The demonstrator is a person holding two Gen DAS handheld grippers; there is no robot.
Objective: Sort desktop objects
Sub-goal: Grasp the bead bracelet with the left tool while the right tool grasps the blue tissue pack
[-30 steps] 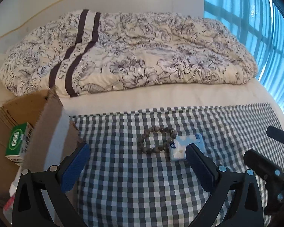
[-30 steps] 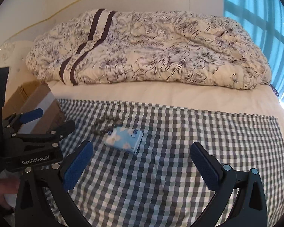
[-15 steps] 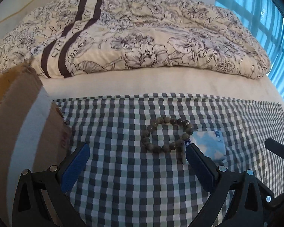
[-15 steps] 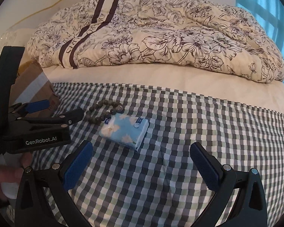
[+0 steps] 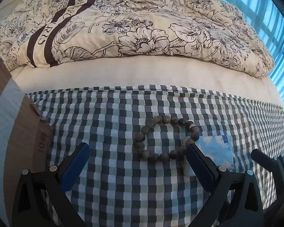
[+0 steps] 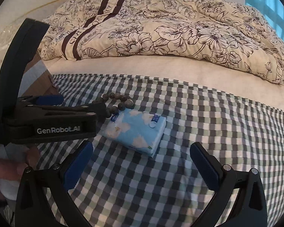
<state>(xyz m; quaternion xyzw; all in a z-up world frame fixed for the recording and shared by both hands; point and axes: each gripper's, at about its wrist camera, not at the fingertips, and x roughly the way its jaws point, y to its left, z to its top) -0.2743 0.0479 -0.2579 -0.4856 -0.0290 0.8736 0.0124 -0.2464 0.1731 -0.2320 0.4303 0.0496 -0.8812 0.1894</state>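
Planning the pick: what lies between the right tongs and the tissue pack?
Only bare checked cloth separates the open right tongs from the tissue pack, as the right wrist view shows.

Readable text on gripper, quilt and box

The left gripper (image 6: 81,104) body reads "GenRobot.AI" at 9 o'clock in the right wrist view. The quilt (image 5: 142,28) stripe carries letters, partly "RIS". The cardboard box (image 5: 28,141) shows printed characters, unreadable.

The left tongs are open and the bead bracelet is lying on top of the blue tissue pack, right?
Not quite. The left tongs are open, but the bead bracelet lies on the checked cloth beside the blue tissue pack, at its edge, not on top. The left wrist view shows it.
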